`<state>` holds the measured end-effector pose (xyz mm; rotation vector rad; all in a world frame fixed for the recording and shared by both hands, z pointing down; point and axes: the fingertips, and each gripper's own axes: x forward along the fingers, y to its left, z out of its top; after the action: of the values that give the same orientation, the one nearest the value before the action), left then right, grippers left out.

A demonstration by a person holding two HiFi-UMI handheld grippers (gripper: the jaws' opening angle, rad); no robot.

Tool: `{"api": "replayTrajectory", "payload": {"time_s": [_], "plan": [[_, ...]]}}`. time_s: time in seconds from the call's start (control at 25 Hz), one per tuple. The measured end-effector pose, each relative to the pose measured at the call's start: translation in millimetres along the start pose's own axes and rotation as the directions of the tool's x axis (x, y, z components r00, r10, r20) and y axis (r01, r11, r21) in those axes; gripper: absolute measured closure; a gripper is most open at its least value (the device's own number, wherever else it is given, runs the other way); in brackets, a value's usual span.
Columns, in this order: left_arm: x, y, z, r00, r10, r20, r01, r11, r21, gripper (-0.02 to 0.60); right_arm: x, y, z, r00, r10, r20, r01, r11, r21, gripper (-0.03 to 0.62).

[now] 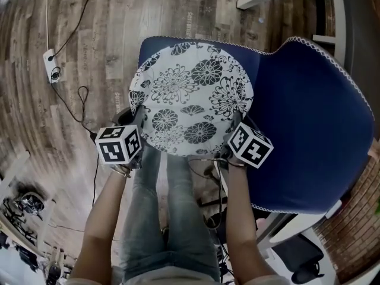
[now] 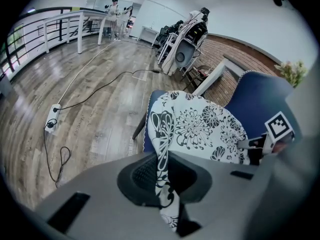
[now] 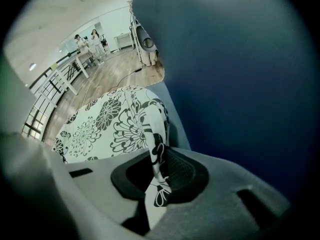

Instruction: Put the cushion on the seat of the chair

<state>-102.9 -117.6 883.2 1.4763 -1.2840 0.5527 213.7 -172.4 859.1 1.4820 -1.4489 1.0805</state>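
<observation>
Round cushion (image 1: 191,97) face-up over chair seat (image 1: 250,56), near rim clamped by left gripper (image 2: 167,184) and right gripper (image 3: 159,178).

Round white cushion (image 1: 190,97), black flower print — level over the seat of the blue, white-trimmed chair (image 1: 309,129)

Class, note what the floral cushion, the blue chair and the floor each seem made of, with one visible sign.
The cushion: matte printed cloth, likely cotton; its edge creases softly. The chair: matte blue upholstery fabric, pale stitched trim along the rim. The floor: wood-look planks, grain and slight sheen; wood or laminate, unclear.
</observation>
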Motion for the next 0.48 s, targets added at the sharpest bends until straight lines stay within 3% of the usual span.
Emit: {"api": "replayTrajectory", "payload": {"time_s": [0.48], "plan": [[6.0,4.1,-2.3,1.000,0.011,-0.008,-0.011,1.000,0.006,0.560,5.6,-2.5,-4.6,0.999,-0.043,0.014,0.043,0.999,-0.030,0.539]]}}
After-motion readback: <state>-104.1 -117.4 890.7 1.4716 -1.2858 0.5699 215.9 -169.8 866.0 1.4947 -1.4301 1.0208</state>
